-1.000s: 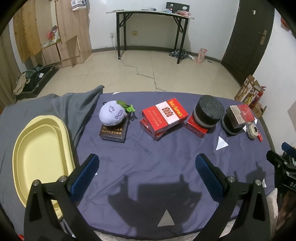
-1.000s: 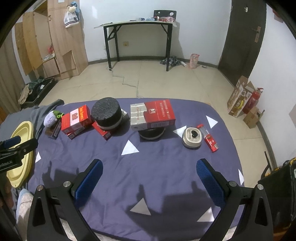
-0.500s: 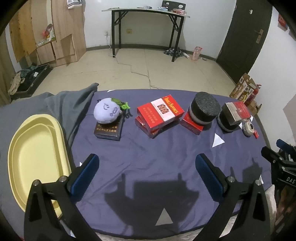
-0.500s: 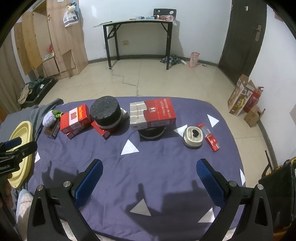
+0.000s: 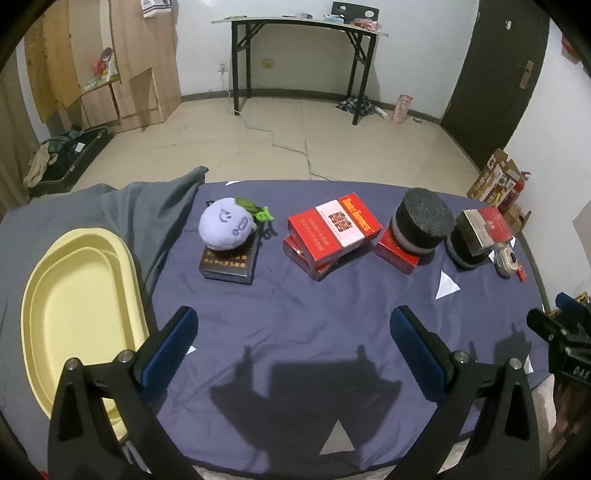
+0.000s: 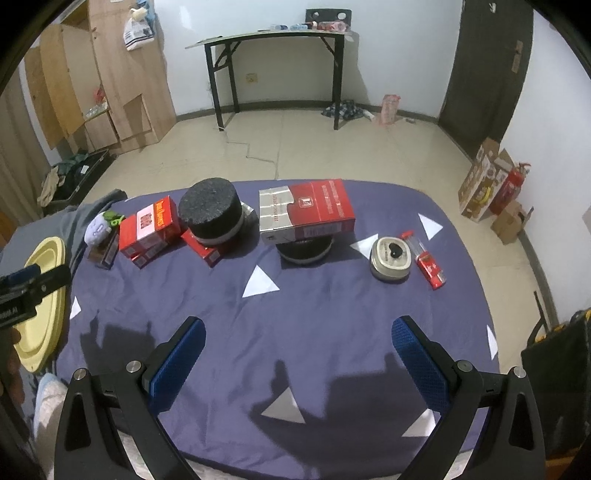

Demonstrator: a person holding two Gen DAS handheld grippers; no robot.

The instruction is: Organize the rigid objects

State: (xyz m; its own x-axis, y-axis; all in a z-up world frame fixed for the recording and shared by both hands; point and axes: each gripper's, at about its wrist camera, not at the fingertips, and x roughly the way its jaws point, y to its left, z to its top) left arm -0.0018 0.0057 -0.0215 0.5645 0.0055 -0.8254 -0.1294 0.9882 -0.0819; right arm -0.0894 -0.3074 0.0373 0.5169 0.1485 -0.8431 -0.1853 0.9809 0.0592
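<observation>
Left gripper (image 5: 293, 345): nearest the camera, jaws spread wide, nothing between the blue pads, held above the near part of the purple cloth (image 5: 295, 314).
Right gripper (image 6: 297, 349): likewise spread wide and empty, above the same cloth.
Yellow tray (image 5: 79, 306): oval, at the left on the grey cloth (image 5: 110, 206), well apart from the boxes.
Row of items across the far half of the cloth, left to right:
- Dark brown box (image 5: 227, 260), lying flat, with a lilac plush ball (image 5: 225, 227) resting on top.
- Two red boxes (image 5: 332, 230), stacked and skewed.
- Black foam cylinder (image 5: 421, 223), seated on a small red box (image 5: 395, 254).
- Red-and-silver box (image 6: 304, 214), balanced on a second black cylinder (image 6: 304, 249).
- Round silver tin (image 6: 390, 256), with a red lighter (image 6: 428, 264) just beside it on the right.
Beyond: tiled floor, black-legged table (image 5: 299, 31) against the far wall, dark door (image 5: 498, 70) at right.
</observation>
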